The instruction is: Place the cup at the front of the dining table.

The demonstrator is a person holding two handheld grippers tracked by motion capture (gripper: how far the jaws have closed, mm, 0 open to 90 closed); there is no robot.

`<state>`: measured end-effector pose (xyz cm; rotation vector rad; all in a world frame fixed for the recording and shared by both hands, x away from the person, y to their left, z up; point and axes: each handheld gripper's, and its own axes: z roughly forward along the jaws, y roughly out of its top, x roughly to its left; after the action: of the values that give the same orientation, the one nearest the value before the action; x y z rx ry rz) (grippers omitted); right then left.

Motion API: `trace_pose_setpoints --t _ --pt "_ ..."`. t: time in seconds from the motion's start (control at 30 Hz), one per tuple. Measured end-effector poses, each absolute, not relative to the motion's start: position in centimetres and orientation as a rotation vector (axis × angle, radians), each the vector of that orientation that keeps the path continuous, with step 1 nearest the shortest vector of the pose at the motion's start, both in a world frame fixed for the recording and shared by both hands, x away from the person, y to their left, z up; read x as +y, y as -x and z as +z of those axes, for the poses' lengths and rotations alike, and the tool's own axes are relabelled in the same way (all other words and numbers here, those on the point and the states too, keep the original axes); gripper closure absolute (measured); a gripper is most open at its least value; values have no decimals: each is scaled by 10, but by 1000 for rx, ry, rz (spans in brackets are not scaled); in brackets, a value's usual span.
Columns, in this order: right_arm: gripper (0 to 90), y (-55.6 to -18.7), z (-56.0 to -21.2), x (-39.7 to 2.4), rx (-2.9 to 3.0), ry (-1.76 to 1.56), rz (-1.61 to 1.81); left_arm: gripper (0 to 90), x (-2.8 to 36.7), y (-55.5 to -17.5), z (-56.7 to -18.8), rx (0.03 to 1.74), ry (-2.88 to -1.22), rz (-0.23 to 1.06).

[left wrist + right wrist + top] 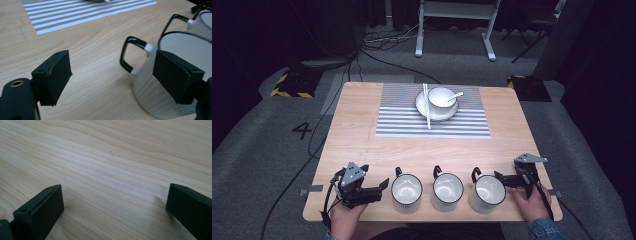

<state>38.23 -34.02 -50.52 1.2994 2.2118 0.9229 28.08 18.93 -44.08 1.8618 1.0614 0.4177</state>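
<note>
Three white mugs with black rims and handles stand in a row along the table's front edge: left mug (406,193), middle mug (447,188), right mug (487,192). My left gripper (381,186) lies just left of the left mug, open and holding nothing. In the left gripper view the left gripper (112,75) has the left mug (150,92) beside its right jaw, the handle (126,56) facing the gap. My right gripper (501,178) sits right of the right mug, open. In the right gripper view the right gripper (112,205) spans bare wood.
At the back of the wooden table (352,130), a striped placemat (407,125) carries a plate (434,115) with a white bowl (441,97), a spoon (456,95) and chopsticks (427,107). Cables run across the grey floor (272,150).
</note>
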Motion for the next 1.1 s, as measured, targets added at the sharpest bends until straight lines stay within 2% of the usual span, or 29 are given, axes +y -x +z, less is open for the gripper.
trace_pose_setpoints --t 0.57,0.87,1.1 --pt "14 -382 -505 -340 2212 -1299 923 154 156 -260 -435 936 -1891 319" --pt "14 -382 -505 -340 2212 -1300 923 146 143 -254 -440 903 -1927 273" --pt "14 -382 -505 -340 2212 -1299 923 124 140 -255 -444 908 -1891 240"
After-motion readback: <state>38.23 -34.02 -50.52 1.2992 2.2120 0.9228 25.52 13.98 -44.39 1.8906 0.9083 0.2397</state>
